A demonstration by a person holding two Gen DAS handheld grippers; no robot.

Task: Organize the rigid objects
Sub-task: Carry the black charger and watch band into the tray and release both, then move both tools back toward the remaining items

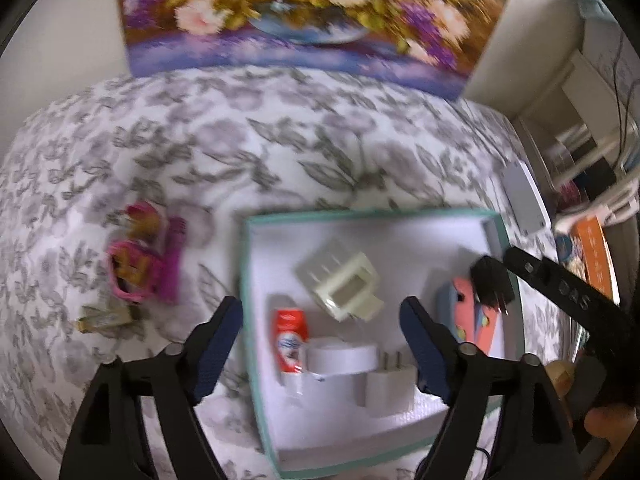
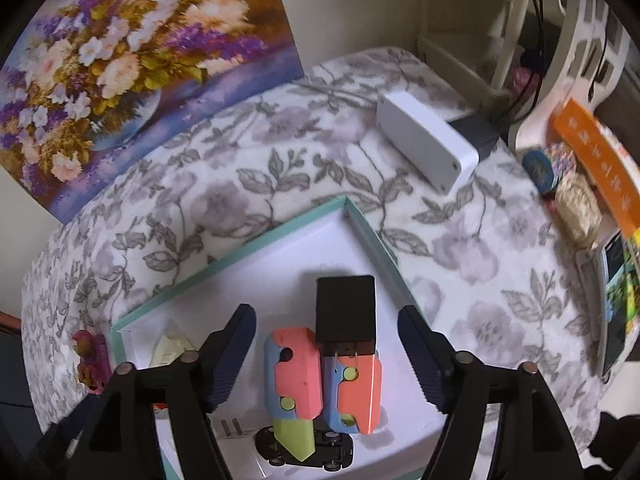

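A teal-rimmed white box lies on the flowered bedspread. In it are a cream adapter, a red-and-white tube, a white round piece and a white plug. My left gripper is open above them, touching none. My right gripper is open over the box's right part. Between its fingers, untouched, a black charger rests on two coral-and-blue toys. A black toy car lies under them.
Left of the box on the bedspread lie a pink toy and a small olive object. A white flat case sits beyond the box. A flower painting leans on the wall. Shelves and an orange book crowd the right.
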